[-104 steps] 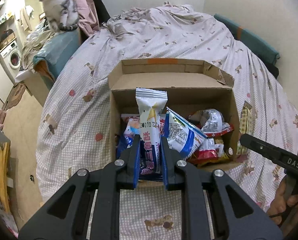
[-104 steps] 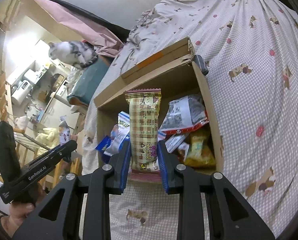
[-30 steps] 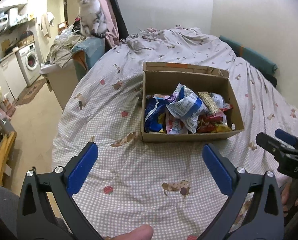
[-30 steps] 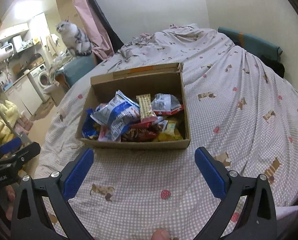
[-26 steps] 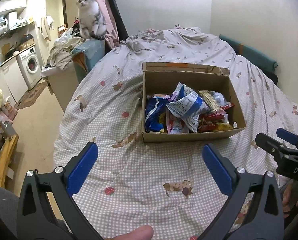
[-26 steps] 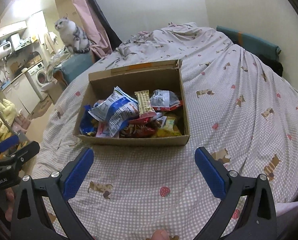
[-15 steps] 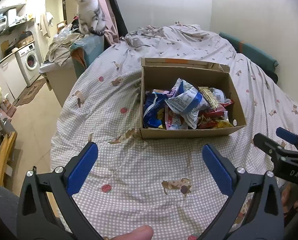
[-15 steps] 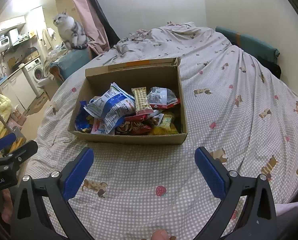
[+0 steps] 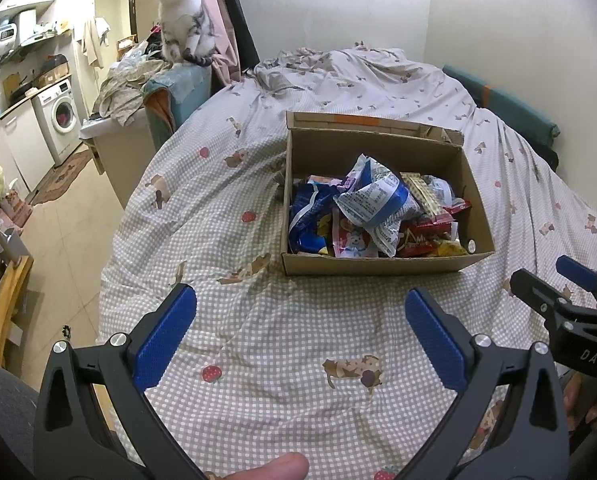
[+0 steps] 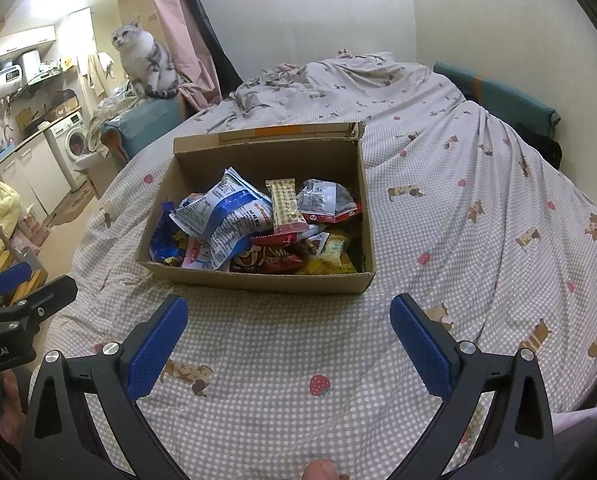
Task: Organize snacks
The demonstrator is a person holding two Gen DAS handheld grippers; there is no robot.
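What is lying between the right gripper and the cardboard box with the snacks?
Nothing but bedcover: in the right wrist view, the open right gripper hangs short of the cardboard box, with only checked fabric between them.

Checked bed cover carries 1 open cardboard box

Left gripper: jaws spread wide, nothing between the blue pads, held level and pointing forward. Right gripper: same, jaws wide apart, empty, level. A fingertip shows at the bottom edge of the left view, another fingertip at the bottom of the right view. The grippers sit side by side, each visible in the other's view.
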